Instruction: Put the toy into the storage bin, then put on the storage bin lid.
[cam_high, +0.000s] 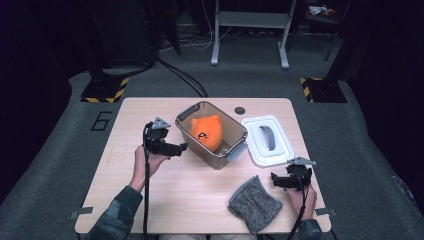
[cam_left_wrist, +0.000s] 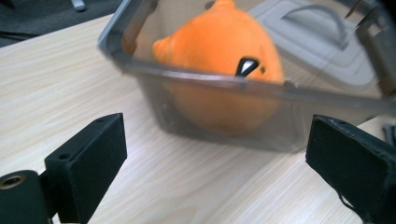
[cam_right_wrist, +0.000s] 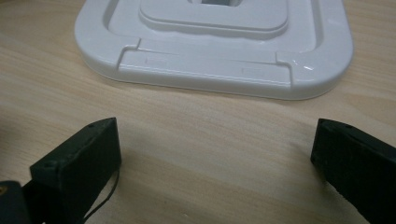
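A clear plastic bin (cam_high: 223, 152) with grey rim and clips stands mid-table, and an orange plush toy (cam_high: 207, 132) sits inside it. In the left gripper view the bin (cam_left_wrist: 299, 98) and the plush toy (cam_left_wrist: 219, 51) fill the upper half. My left gripper (cam_high: 181, 148) hovers just left of the bin, pointing at its side, jaws open and empty (cam_left_wrist: 215, 158). The white lid (cam_high: 270, 141) with a grey handle lies flat to the right of the bin. My right gripper (cam_high: 274, 180) rests open near the front right, facing the lid's near edge (cam_right_wrist: 210, 70).
A grey knitted cloth (cam_high: 254, 204) lies at the front, just left of my right gripper. A small dark round spot (cam_high: 240, 110) sits near the table's far edge. Bare wood spreads along the left and front left of the table (cam_high: 120, 190).
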